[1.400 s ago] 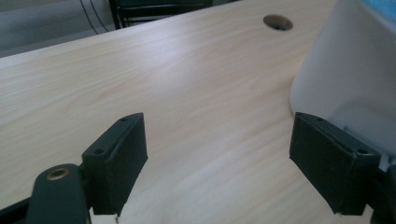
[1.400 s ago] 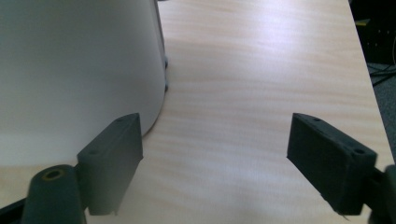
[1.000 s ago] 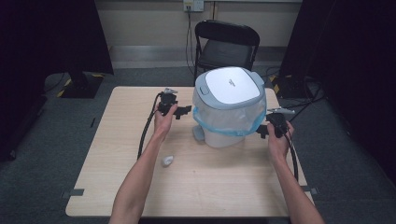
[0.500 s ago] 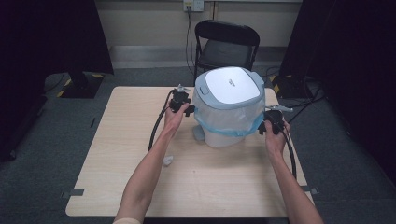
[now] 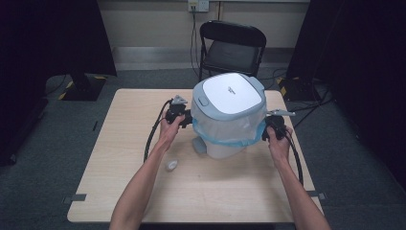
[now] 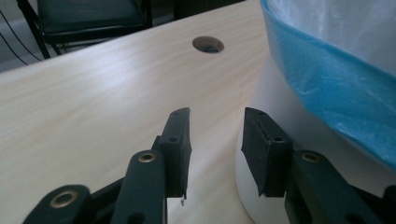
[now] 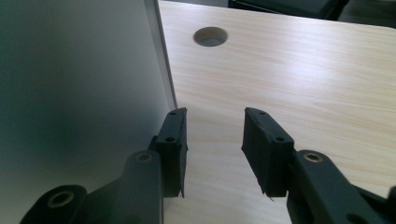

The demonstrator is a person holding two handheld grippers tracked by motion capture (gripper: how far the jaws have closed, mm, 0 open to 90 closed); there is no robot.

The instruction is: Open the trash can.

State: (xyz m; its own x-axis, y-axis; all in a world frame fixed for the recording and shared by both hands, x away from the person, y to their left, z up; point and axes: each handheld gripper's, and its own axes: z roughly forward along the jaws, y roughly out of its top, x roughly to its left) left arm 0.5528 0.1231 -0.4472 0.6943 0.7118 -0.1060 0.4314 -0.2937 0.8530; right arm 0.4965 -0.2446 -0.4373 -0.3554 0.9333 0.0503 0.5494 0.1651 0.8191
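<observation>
flanking the white bin (image 5: 229, 120) mid-table, the left gripper (image 6: 215, 144) and right gripper (image 7: 212, 149) have just been closing, jaws still gapped with nothing clamped; the blue bag (image 6: 327, 88) could be snagged, the bin nudged sideways.

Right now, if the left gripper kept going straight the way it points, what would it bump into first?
Probably nothing soon. The left gripper points along the bare tabletop beside the white bin, whose wall lies just off one jaw. Ahead are the table's round hole and the far edge; depth is hard to judge.
</observation>
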